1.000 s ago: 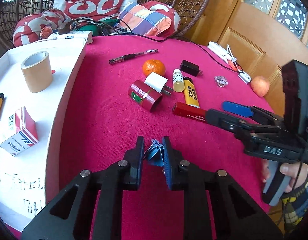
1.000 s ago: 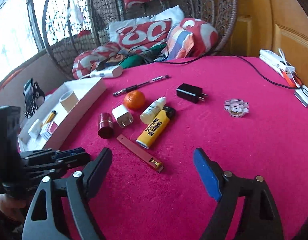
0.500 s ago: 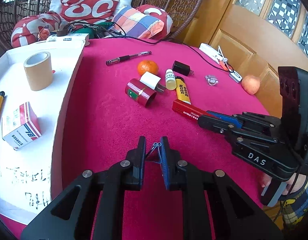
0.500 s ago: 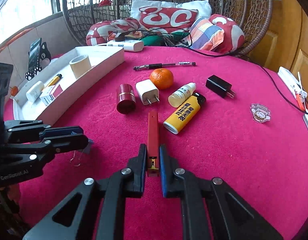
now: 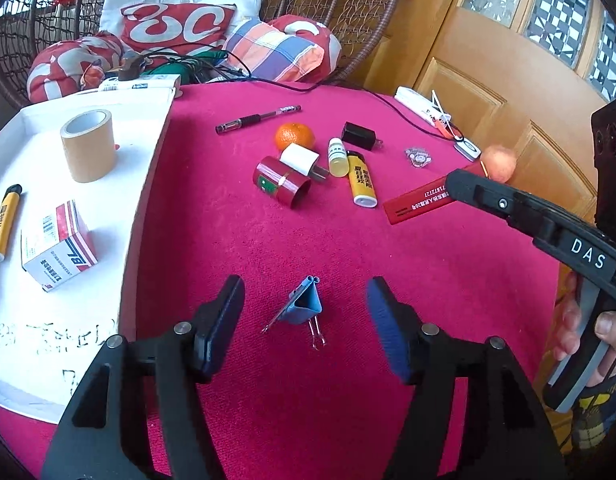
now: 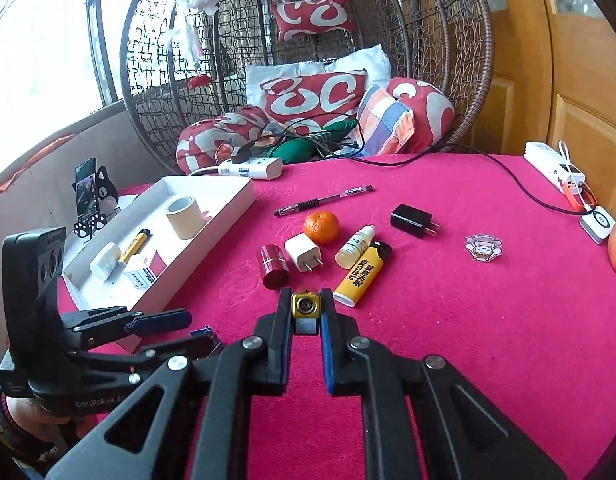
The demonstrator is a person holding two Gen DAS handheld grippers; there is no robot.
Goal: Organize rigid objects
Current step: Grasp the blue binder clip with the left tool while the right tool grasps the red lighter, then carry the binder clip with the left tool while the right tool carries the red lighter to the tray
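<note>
The left gripper (image 5: 306, 330) is spread wide, a blue clip (image 5: 304, 306) lying loose on the surface between its fingers. The right gripper (image 6: 304, 312) is clamped on a red stick (image 5: 417, 199); held by one end only, it could be levered out and dropped

Pink-clothed table (image 5: 236, 240) with white tray (image 5: 148, 184), binder clip (image 5: 304, 306), tangerine (image 5: 294, 136).

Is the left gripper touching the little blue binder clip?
Apart. In the left wrist view, the left gripper is open, with pink cloth visible between each finger and the blue binder clip lying between them.
</note>
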